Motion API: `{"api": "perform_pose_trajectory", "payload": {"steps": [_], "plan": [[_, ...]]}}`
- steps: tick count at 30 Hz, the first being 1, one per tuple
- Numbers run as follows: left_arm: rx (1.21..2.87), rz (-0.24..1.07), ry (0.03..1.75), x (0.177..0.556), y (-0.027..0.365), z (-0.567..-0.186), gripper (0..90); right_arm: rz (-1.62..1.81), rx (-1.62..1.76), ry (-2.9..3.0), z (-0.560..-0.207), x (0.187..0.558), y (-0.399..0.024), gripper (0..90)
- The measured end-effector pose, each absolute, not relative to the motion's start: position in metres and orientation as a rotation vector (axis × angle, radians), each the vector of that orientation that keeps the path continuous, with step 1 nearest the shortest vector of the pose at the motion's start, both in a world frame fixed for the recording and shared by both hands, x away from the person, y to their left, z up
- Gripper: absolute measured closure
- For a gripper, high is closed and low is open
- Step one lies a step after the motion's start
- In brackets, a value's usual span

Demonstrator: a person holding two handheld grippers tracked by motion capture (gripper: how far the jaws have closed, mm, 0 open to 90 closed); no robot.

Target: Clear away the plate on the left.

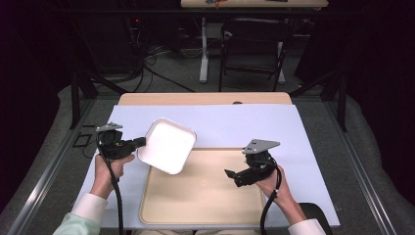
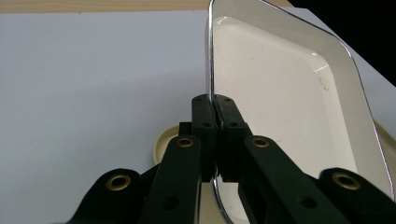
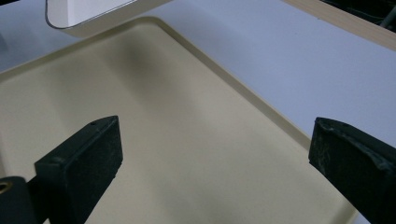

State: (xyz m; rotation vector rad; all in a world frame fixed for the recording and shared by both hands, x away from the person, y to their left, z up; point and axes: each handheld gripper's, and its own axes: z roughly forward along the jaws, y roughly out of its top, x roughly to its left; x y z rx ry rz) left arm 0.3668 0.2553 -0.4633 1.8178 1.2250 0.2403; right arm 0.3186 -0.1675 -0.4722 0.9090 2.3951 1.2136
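A white square dish (image 1: 167, 145) with a thin metal rim hangs tilted above the top left corner of a beige tray (image 1: 205, 196). My left gripper (image 1: 142, 142) is shut on the dish's left rim; in the left gripper view its two jaws (image 2: 214, 116) pinch the rim of the white dish (image 2: 289, 98). My right gripper (image 1: 231, 175) hovers open over the tray's right part, pointing left, with nothing between its jaws. The right gripper view has the beige tray (image 3: 177, 121) below the wide-apart jaws and the dish's edge (image 3: 88, 14) at the top left.
A pale blue-white sheet (image 1: 235, 122) covers the wooden table (image 1: 205, 98) under the tray. Beyond the table stand a black chair (image 1: 254, 44) and loose cables on the floor. Metal rails run along both sides of the table.
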Motion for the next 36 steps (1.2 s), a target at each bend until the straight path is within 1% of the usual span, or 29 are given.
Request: {"api": "perform_pose_trajectory", "payload": {"steps": [13,32,35,36], "plan": [[1.816,0.226,1.198,0.363,0.239,-0.464,88.1,1.25,0.914,2.422,-0.472,0.331,-0.145,2.6],[1.845,0.228,1.139,0.36,0.207,-0.467,88.1,1.326,0.919,2.481,-0.474,0.334,-0.115,3.7],[1.848,0.229,1.133,0.358,0.204,-0.468,88.1,1.311,0.936,2.492,-0.476,0.336,-0.111,5.1],[1.846,0.227,1.134,0.357,0.203,-0.468,88.1,1.313,0.958,2.501,-0.477,0.337,-0.11,7.4]]}}
